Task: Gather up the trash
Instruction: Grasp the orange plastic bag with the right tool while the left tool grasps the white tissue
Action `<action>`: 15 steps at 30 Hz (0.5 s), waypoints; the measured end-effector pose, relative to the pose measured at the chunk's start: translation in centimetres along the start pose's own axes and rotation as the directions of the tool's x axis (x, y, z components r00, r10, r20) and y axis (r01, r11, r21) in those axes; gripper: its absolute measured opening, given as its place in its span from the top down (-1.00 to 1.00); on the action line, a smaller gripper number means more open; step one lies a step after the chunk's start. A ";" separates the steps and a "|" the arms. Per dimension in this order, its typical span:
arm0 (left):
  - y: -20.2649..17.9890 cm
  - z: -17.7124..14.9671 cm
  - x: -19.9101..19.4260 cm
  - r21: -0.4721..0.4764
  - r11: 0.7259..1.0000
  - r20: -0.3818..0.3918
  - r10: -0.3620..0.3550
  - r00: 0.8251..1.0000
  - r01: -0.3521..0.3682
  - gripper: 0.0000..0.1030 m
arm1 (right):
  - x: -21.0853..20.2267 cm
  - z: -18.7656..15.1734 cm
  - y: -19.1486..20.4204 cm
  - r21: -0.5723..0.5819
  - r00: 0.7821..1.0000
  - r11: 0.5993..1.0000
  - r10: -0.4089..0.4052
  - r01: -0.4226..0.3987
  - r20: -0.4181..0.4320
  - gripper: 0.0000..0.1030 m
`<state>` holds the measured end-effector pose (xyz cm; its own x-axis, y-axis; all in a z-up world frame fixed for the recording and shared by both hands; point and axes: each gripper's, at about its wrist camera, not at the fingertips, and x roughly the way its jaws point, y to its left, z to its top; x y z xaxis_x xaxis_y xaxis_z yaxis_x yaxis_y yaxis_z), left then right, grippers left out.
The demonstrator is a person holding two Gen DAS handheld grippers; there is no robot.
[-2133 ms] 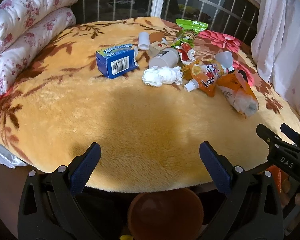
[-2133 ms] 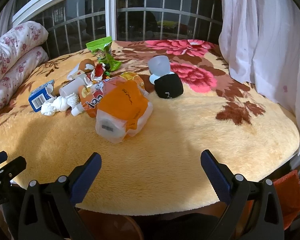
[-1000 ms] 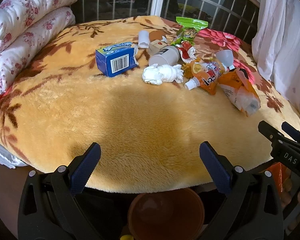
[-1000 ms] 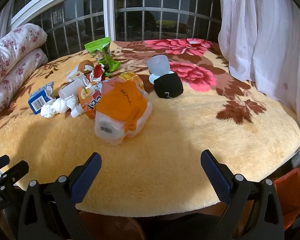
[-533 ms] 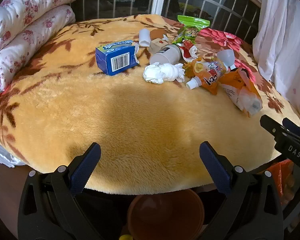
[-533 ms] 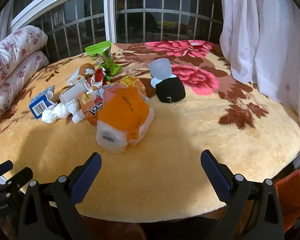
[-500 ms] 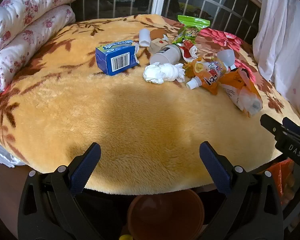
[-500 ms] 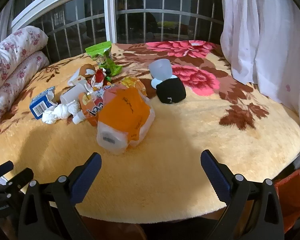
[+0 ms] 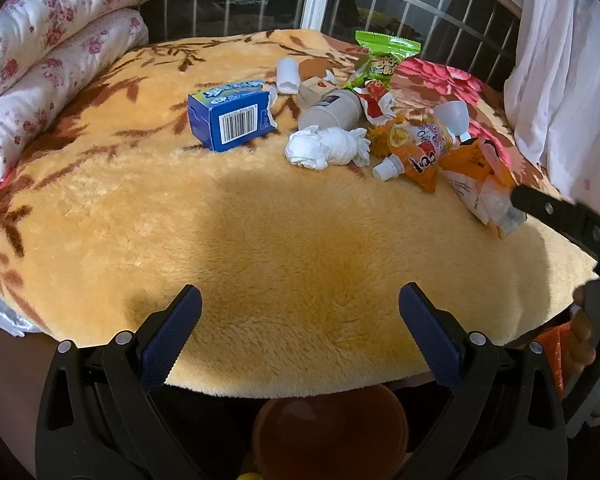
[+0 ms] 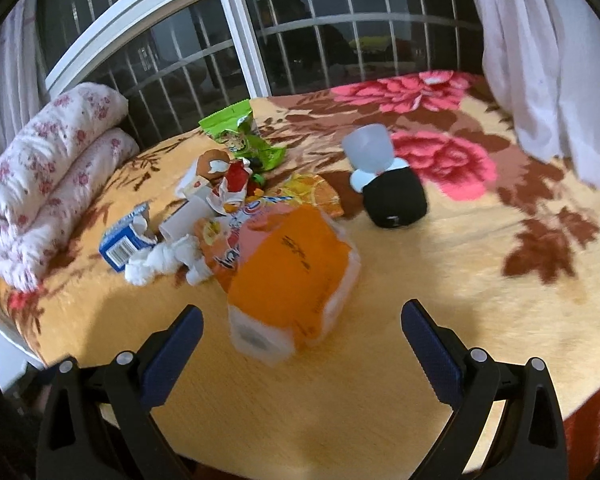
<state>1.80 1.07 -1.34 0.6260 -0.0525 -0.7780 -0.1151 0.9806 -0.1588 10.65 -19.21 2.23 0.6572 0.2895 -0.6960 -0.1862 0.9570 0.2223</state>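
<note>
Closer now than a moment ago, the right gripper (image 10: 300, 330) has pushed in over the bed (image 10: 500, 264) toward the orange bag (image 10: 288, 276), its view blurred with motion. That bag lies dead ahead between the wide-open, empty jaws, long axis running toward them, at the near edge of the trash pile (image 9: 340, 120). Behind it sit a juice pouch (image 9: 418, 152), tissue wad (image 9: 326, 148) and blue box (image 9: 230, 118). The left gripper (image 9: 300, 334), also spread and empty, hangs back, so the right is nearer.
</note>
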 end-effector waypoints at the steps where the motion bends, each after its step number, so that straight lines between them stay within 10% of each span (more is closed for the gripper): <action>1: 0.1 0.1 0.3 0.000 1.000 -0.003 -0.001 1.000 0.001 -0.87 | 0.7 0.3 0.2 0.016 1.000 1.000 0.007 -0.007 -0.008 -0.90; 11: 0.6 0.2 1.1 0.014 1.000 0.006 -0.001 1.000 0.001 -0.87 | 6.4 2.8 0.3 0.116 0.995 0.993 -0.006 0.018 -0.102 -0.78; 15: 0.4 0.3 1.5 0.035 0.999 0.014 0.011 1.000 -0.011 -0.87 | 7.7 2.8 0.1 0.099 0.986 0.994 -0.032 0.049 -0.162 0.07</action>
<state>2.97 1.46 -2.39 0.6355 -0.0392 -0.7711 -0.0954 0.9871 -0.1288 17.76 -16.91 -1.18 0.5360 0.2571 -0.8041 -0.0808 0.9637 0.2543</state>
